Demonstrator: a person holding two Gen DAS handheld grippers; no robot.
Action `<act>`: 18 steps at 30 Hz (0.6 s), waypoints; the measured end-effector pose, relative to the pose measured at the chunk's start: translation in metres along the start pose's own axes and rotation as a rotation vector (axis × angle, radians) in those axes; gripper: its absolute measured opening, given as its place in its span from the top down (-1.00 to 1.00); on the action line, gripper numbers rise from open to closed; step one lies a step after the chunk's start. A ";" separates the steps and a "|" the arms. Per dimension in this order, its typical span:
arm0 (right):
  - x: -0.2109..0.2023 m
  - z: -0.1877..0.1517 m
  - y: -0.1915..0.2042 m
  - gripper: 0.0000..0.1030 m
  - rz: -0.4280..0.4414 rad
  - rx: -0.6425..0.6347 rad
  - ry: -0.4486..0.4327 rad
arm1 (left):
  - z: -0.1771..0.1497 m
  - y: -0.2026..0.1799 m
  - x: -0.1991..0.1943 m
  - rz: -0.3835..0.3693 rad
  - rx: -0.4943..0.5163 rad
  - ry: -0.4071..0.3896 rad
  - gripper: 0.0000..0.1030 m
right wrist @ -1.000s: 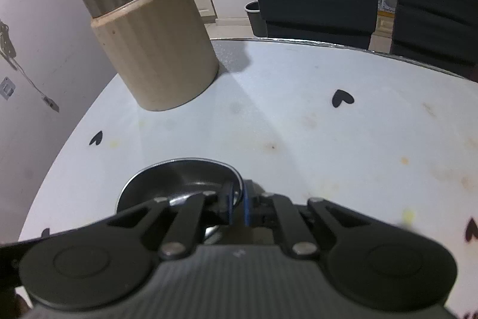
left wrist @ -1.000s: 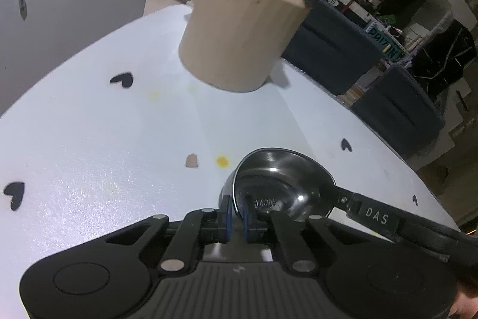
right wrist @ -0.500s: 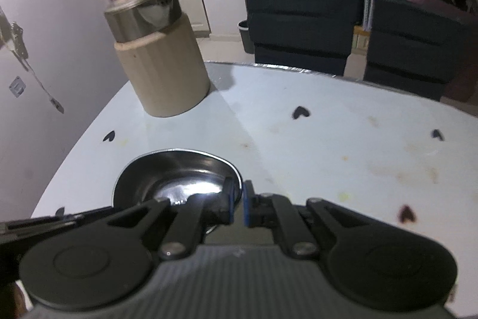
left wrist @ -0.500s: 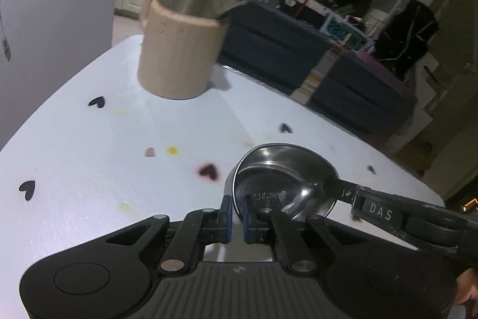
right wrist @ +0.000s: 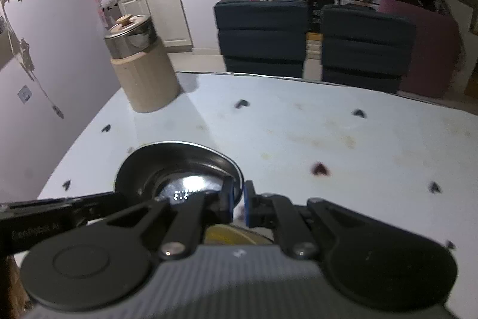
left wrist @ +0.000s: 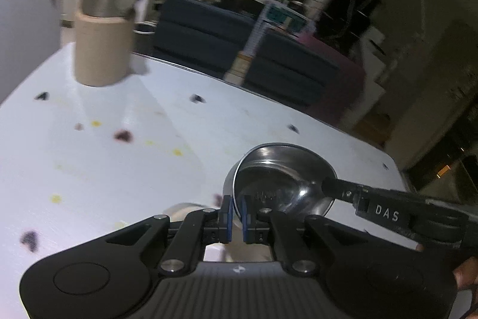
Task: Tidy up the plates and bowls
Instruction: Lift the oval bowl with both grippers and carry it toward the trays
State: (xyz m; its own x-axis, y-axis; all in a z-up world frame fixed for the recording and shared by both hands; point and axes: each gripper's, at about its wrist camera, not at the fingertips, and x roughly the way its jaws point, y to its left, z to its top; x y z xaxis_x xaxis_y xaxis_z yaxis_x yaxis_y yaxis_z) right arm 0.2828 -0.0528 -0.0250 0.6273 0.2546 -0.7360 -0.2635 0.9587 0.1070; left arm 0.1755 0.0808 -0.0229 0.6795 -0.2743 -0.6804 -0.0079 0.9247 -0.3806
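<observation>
A shiny steel bowl (left wrist: 277, 178) hangs above the white table, held by its rim from two sides. My left gripper (left wrist: 236, 214) is shut on the near rim, blue pads pinching the thin edge. My right gripper (right wrist: 238, 204) is shut on the opposite rim of the same bowl (right wrist: 167, 166). In the left wrist view the right gripper's finger (left wrist: 382, 211) reaches in from the right onto the bowl's far edge. Under the grippers a pale round shape (left wrist: 185, 210) and a yellowish dish (right wrist: 230, 235) peek out, mostly hidden.
A beige wooden canister with a steel lid (right wrist: 143, 73) stands at the table's far left corner, near the wall. Two dark blue chairs (right wrist: 263, 38) stand behind the far edge. The white table (right wrist: 298, 133) carries small dark heart marks and faint stains.
Both grippers have risen and drawn back from the canister with the bowl held between them. The canister now looks smaller and farther, and more of the table shows.
</observation>
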 end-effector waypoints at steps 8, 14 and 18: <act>-0.046 -0.034 -0.070 0.85 -0.075 0.048 0.004 | -0.024 -0.060 0.026 -0.106 0.092 0.060 0.87; -0.066 -0.057 -0.115 0.84 -0.122 0.089 0.004 | -0.037 -0.099 0.059 -0.143 0.153 0.125 0.87; -0.072 -0.075 -0.146 0.84 -0.145 0.135 0.020 | -0.049 -0.122 0.081 -0.152 0.205 0.172 0.86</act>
State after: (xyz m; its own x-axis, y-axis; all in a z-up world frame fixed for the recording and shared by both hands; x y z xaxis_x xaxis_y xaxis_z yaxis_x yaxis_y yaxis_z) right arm 0.2213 -0.2204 -0.0373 0.6362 0.1108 -0.7635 -0.0696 0.9938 0.0863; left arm 0.1958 -0.0674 -0.0621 0.5273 -0.4378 -0.7282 0.2440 0.8990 -0.3637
